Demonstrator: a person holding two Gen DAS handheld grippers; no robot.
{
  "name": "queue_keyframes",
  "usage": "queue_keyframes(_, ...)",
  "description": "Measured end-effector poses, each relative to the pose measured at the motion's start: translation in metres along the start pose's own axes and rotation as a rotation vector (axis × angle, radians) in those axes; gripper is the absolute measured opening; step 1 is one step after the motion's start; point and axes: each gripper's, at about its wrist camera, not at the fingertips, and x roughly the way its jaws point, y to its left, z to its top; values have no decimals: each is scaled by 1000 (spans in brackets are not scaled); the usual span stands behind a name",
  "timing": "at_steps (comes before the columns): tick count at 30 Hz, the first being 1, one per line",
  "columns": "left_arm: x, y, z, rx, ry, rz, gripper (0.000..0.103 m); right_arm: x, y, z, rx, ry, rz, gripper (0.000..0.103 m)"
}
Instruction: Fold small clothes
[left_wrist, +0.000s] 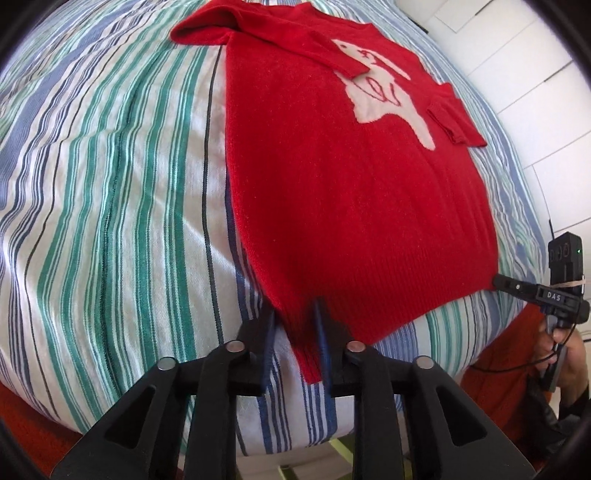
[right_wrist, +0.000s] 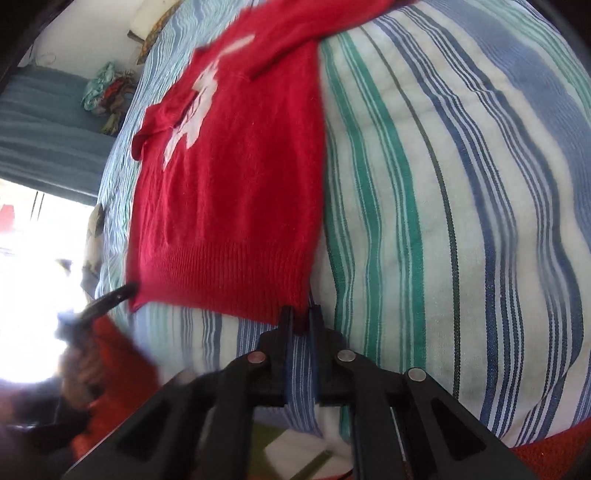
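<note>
left wrist view: both grippers, left (left_wrist: 295, 321) and right (right_wrist: 300, 321), pinch soft, light sweater (left_wrist: 354, 192) by its ribbed hem corners on bed (left_wrist: 110, 184).

red knit sweater (left_wrist: 351, 192) with white animal motif (left_wrist: 384, 88) outlined in red, bedspread (left_wrist: 110, 184) white with green, blue and thin black stripes, black left claw (left_wrist: 295, 328), black right claw (right_wrist: 301, 325), white wall panels (left_wrist: 517, 55)

Your red sweater (left_wrist: 354, 206) with a white animal figure lies flat on the striped bed (left_wrist: 110, 206), sleeves folded in
</note>
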Motion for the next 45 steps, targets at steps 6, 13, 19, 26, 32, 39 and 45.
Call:
queue_keyframes(6, -1, 9, -5, -60, -23, -46, 52, -8, -9, -2, 69, -75, 150, 57)
queue_keyframes(13, 1, -9, -7, -13, -2, 36, 2, 7, -3, 7, 62, -73, 145, 4)
queue_keyframes(19, -14, -2, -19, -28, -11, 122, 2, -33, 10, -4, -13, -68, -141, 3)
queue_keyframes(26, 11, -10, -21, 68, -2, 236, 2, -6, -3, 0, 8, -11, -206, 2)
queue_keyframes(32, 21, -16, -22, 113, -13, 281, 2, 0, -10, -4, 11, -31, -198, 2)
queue_keyframes(39, 34, -21, -15, 133, -23, 288, 3, 3, -7, -6, -1, -39, -222, 1)
queue_keyframes(45, 38, -29, -21, 187, -37, 319, 3, 8, 3, -6, -39, -47, -262, 1)
